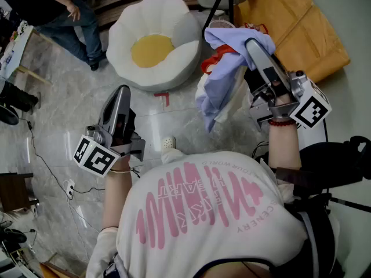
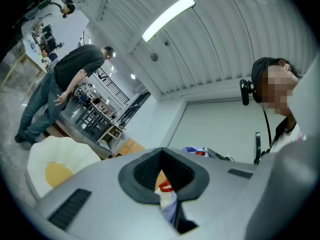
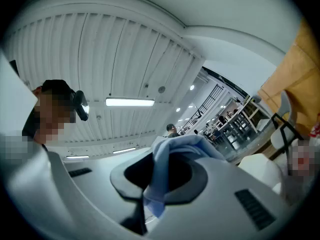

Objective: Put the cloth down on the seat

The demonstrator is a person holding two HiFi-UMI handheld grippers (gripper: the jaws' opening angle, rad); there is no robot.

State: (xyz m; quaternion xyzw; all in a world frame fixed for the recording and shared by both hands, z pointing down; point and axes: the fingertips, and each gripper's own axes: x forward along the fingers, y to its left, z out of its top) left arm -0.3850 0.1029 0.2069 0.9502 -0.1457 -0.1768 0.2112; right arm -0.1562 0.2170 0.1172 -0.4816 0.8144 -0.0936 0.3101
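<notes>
The white seat with its yellow centre is sitting on the floor ahead, ready to receive the load. The pale blue cloth is hanging bunched in the air to the seat's right, because the right gripper is pinching its top fold. The left gripper is hovering well apart from the cloth, its jaws pressed together on nothing, seemingly not needed.

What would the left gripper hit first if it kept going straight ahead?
Probably the white seat: the left gripper aims toward it, though it tilts upward, so it might pass over.
</notes>
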